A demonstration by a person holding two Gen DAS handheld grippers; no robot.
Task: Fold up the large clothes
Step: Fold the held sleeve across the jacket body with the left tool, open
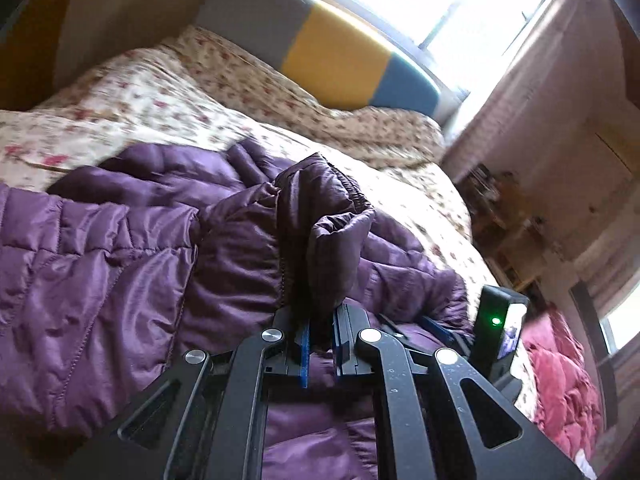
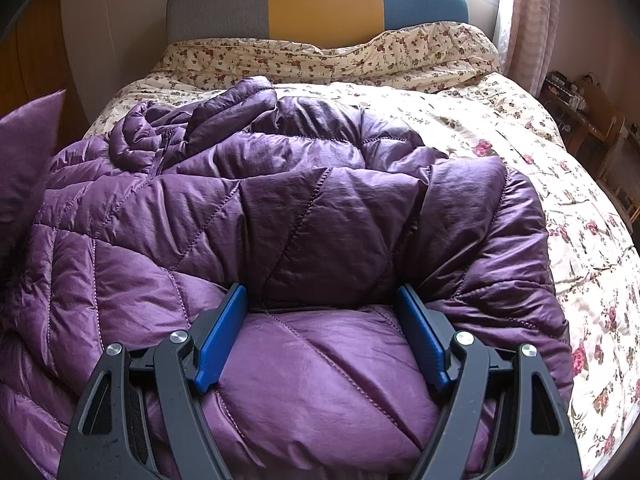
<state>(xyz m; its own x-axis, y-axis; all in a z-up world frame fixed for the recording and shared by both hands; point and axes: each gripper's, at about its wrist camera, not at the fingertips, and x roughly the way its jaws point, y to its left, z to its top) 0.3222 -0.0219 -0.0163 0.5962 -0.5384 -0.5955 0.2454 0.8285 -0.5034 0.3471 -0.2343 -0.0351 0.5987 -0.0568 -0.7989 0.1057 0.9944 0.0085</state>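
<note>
Floral bedspread (image 2: 520,152) under everything. On it the purple quilted jacket (image 2: 304,216) lies crumpled, shiny, diamond-stitched. My right gripper (image 2: 324,332) stands spread wide over a puffy panel; my left gripper (image 1: 320,344) is clamped on its elastic cuff (image 1: 340,200).
</note>
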